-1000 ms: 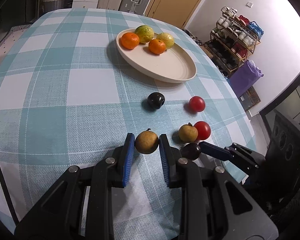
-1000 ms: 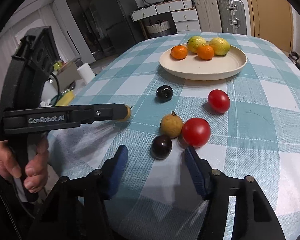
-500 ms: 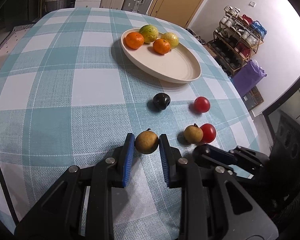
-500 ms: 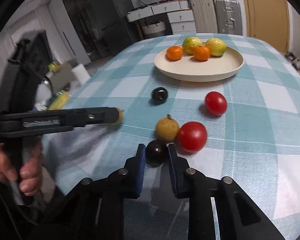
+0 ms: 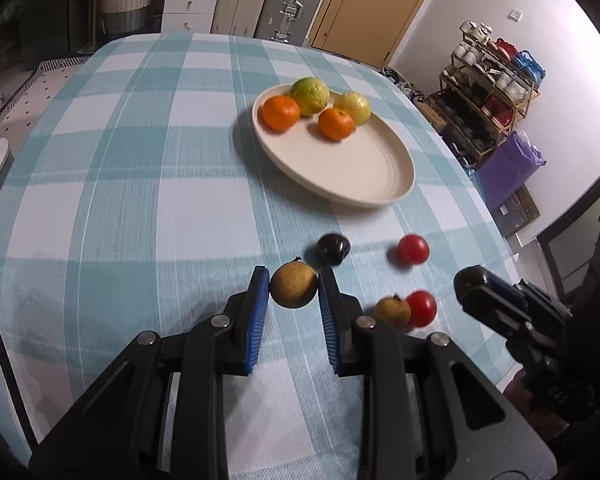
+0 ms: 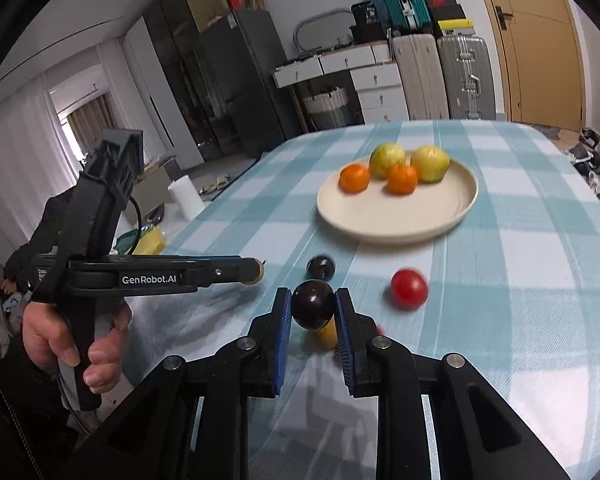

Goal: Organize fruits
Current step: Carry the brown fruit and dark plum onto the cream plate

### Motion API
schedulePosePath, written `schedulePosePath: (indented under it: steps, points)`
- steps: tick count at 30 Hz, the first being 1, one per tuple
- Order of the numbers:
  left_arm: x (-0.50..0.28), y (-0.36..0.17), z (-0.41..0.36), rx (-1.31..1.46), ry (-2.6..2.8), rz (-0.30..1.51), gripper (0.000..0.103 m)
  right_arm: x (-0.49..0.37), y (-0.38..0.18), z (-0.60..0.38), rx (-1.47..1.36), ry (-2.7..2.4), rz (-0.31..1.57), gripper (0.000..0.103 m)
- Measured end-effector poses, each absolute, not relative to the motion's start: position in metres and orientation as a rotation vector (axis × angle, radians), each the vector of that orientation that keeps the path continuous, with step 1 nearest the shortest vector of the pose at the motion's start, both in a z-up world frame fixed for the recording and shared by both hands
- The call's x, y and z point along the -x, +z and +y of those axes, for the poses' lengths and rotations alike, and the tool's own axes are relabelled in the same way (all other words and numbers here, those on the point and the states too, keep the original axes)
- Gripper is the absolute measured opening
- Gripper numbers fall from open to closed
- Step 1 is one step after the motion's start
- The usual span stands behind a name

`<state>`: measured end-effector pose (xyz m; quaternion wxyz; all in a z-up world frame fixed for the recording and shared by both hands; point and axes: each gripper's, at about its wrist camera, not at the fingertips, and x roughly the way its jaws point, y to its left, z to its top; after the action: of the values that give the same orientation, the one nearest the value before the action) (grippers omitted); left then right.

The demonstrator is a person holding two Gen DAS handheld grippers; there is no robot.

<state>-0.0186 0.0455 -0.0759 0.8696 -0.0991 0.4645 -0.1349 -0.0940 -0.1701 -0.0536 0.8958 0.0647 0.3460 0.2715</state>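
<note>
In the right wrist view a yellowish-brown fruit (image 6: 326, 334) shows only as a sliver under the held plum, and a red tomato beside it is almost wholly hidden behind the right finger. Seen there from the side, the left gripper (image 6: 256, 272) shows just the tip of its fruit past the finger ends. The far fruits on the plate (image 6: 396, 216) are blurred in that view.

The left gripper (image 5: 293, 284) has its blue-padded fingers (image 5: 259, 312) clamped on a brown russet fruit (image 5: 293, 289), held between the fingertips above the checked tablecloth (image 5: 140, 184). Just beyond the right fingertip lies a dark plum (image 5: 332, 249); farther right sits a red tomato (image 5: 413, 249). Right of the fingers, a second brown fruit (image 5: 392, 312) touches another tomato (image 5: 421, 308).

The right gripper (image 6: 313, 308) has its fingers (image 6: 283, 332) closed on a dark plum (image 6: 313, 310), gripped at the tips and lifted off the cloth.

Ahead of both grippers, the cream plate (image 5: 340, 176) holds two oranges (image 5: 281, 113) and two yellow-green citrus fruits (image 5: 310, 96) at its far end.
</note>
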Motion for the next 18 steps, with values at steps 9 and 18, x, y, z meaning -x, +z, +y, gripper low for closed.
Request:
schedulePosePath:
  steps: [9, 18]
  points:
    - [-0.020, -0.052, 0.036, 0.189, -0.276, 0.931, 0.022, 0.064, -0.038, -0.190, -0.163, 0.545, 0.674, 0.022]
    - [-0.077, -0.041, 0.019, 0.174, -0.277, 0.914, 0.022, 0.021, -0.022, -0.202, -0.155, 0.513, 0.658, 0.022]
